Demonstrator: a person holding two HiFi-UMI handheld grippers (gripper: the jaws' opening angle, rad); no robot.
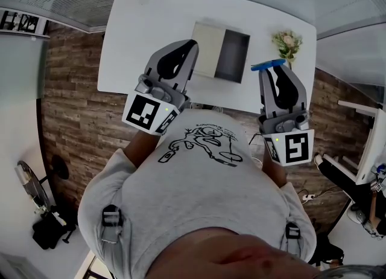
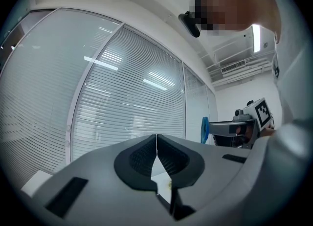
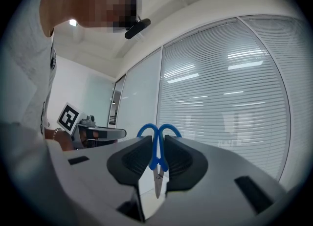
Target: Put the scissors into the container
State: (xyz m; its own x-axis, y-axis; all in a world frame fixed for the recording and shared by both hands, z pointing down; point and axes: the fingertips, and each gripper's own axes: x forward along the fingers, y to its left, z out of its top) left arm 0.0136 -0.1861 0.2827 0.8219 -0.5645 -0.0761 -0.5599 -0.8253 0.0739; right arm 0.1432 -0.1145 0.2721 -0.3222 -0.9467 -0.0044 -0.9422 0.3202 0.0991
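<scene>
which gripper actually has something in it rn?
The right gripper: its fingers clamp the blue-handled scissors, handles outward. The left gripper is shut with nothing between its fingers.

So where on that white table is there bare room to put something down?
Widest bare patch: table left of the box, out to the left edge. A strip runs behind the box too. Tightest between box and flowers, where the right tool holds the scissors.

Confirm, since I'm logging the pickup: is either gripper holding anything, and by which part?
The right gripper clamps the scissors by their blue handles, near the pivot; the left gripper is shut, empty.
</scene>
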